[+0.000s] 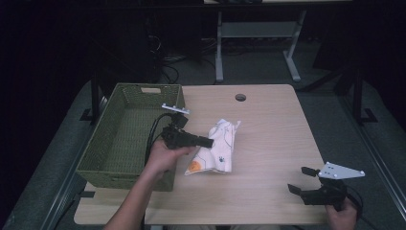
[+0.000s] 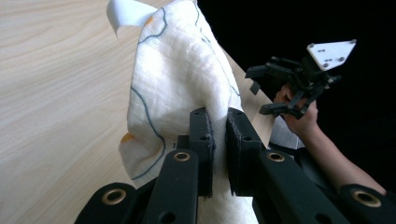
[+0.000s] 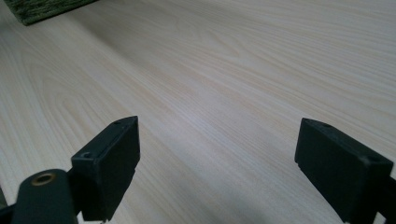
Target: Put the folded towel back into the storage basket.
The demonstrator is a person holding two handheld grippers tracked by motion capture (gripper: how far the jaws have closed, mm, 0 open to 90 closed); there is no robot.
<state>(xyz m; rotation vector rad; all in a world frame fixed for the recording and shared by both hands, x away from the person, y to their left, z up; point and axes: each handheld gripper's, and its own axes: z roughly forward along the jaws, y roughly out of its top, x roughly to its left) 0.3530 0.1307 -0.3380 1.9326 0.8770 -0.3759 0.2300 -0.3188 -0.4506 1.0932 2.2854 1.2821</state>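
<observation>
basket: green woven bin [image 1: 125, 139] sitting on the left part of my table [image 1: 273, 129], open side up. My left forearm comes up right beside its near right corner.

left tongs: my left gripper [image 1: 207, 142] is just right of the basket, jaws pointing right, straight at the cloth. In the left gripper view [image 2: 219, 149] the two pads are pressed nearly together with a fold of the fabric pinched between them.

cloth, looks: white cloth [image 1: 216, 148], thin and kinda gauzy, crumpled into a long lump. It's got dark blue-grey outline drawings on it, an orange blob near the lower left corner and a small dark print near the lower right. Up close [image 2: 177, 88] you can see the weave, the curvy blue lines and a bit of orange at the edge.

cloth, where: around the middle of the table, a little left of centre, just right of the basket but not touching it. Its near end rests on the wood, the far end pokes up toward the back of the table.

cloth vs tongs: the left tongs grip it on its left edge, about halfway along. Well apart from my right tongs.

right tongs: my right gripper [image 1: 301, 179] is over the near right corner of the table, jaws pointing left and spread wide. In the right gripper view [image 3: 233, 168] it's just bare wood grain between the pads.
</observation>
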